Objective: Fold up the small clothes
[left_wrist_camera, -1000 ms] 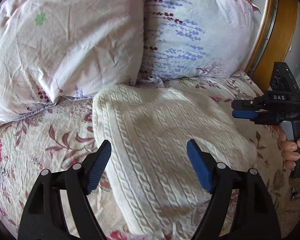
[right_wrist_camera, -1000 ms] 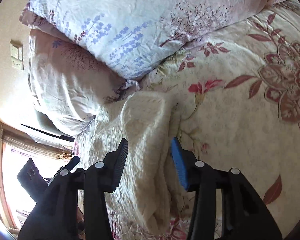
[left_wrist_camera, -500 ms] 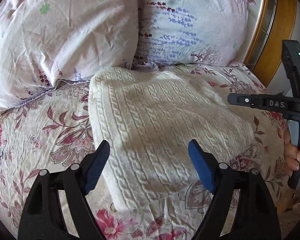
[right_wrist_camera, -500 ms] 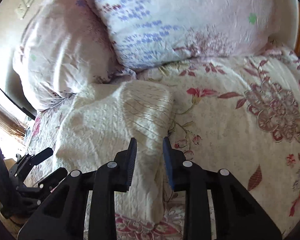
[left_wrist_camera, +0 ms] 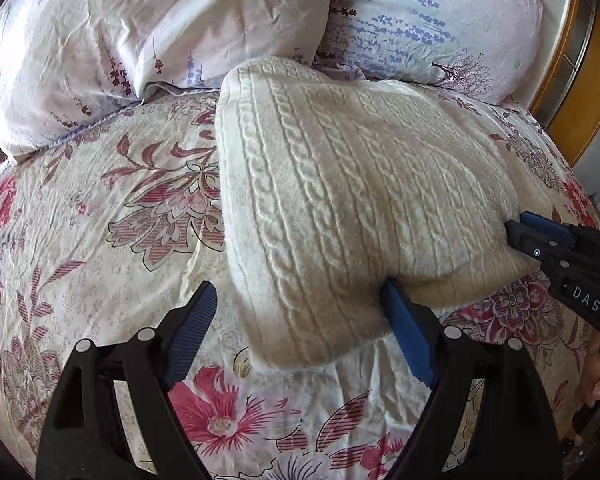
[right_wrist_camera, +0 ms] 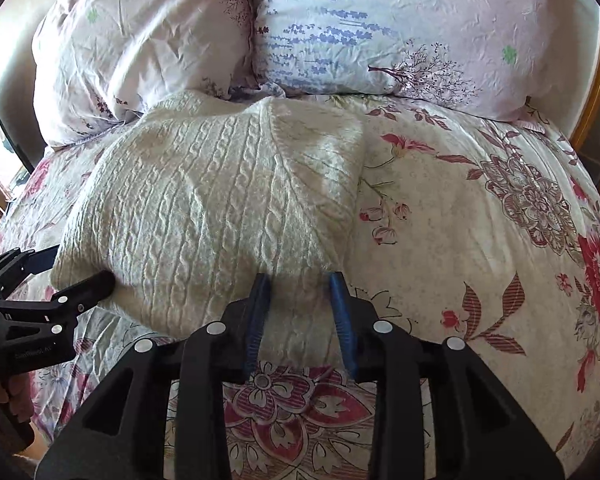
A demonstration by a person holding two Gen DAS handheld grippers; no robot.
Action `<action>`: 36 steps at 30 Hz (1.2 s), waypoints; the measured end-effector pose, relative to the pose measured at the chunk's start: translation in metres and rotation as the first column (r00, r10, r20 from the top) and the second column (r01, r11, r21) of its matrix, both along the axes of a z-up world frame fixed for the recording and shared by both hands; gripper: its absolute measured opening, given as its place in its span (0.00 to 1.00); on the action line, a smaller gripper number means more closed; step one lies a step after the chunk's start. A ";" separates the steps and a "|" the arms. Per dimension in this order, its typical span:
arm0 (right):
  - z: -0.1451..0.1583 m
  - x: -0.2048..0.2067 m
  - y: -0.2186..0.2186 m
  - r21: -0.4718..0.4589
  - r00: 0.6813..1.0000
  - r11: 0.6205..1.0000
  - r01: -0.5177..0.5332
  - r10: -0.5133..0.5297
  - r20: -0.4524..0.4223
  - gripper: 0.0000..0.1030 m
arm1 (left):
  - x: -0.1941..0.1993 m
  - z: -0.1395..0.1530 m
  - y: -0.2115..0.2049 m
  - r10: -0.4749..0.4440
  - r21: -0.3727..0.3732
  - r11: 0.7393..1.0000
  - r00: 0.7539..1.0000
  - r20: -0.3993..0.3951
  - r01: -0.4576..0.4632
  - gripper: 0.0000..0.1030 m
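left wrist view: the cream cable-knit sweater (left_wrist_camera: pixel 340 208), folded into a thick pad, lies on the pale bedspread printed with red and pink flowers (left_wrist_camera: pixel 100 240), its far edge up against two lilac pillows with a purple sprig pattern (left_wrist_camera: pixel 160 32). the left gripper (left_wrist_camera: pixel 300 320) has its black arms and blue ribbed pads spread wide; the near corner of the sweater sits between them, the right pad touching the knit edge and the left pad apart from it on bare bedspread. nothing is clamped. at the right edge of this view the right gripper (left_wrist_camera: pixel 520 228) comes in from the side, its blue-tipped fingers at the sweater's right edge. an orange-brown wooden bed frame (left_wrist_camera: pixel 580 92) shows beyond the pillows.

right wrist view: the right gripper (right_wrist_camera: pixel 300 300) is partly open, narrower than the left one, with the near edge of the sweater (right_wrist_camera: pixel 220 208) lying between the two blue pads; i cannot tell whether the pads press on the knit. a folded flap with a diagonal ribbed seam lies over the right part of the garment. the left gripper (right_wrist_camera: pixel 68 272) shows at the left, one black finger under the sweater's lower left corner and the other beside its edge. the bedspread (right_wrist_camera: pixel 480 220) lies bare to the right of the sweater.
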State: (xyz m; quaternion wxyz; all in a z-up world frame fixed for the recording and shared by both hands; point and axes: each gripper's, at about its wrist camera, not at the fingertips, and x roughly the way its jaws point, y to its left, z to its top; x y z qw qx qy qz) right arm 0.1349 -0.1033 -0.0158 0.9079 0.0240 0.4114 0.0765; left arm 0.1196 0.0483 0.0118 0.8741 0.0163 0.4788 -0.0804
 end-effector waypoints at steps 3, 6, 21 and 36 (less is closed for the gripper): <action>0.005 -0.002 -0.007 0.032 1.000 0.999 0.027 -0.026 -0.015 0.39 | -0.004 0.004 -0.002 0.001 0.014 1.000 1.000 0.011 -0.001 0.83; 0.016 -0.017 -0.014 0.062 0.998 0.996 0.056 -0.057 0.018 0.40 | -0.012 0.014 -0.004 0.001 0.026 1.000 0.999 0.037 -0.002 0.83; -0.020 -0.056 0.008 0.016 0.997 0.998 0.068 -0.068 -0.029 0.70 | -0.049 -0.009 0.022 0.083 -0.026 0.996 0.996 0.030 -0.082 0.89; -0.029 -0.059 0.026 -0.068 0.998 0.996 0.059 -0.060 -0.008 0.99 | -0.059 -0.020 0.013 0.064 0.046 0.997 0.995 0.074 -0.067 0.98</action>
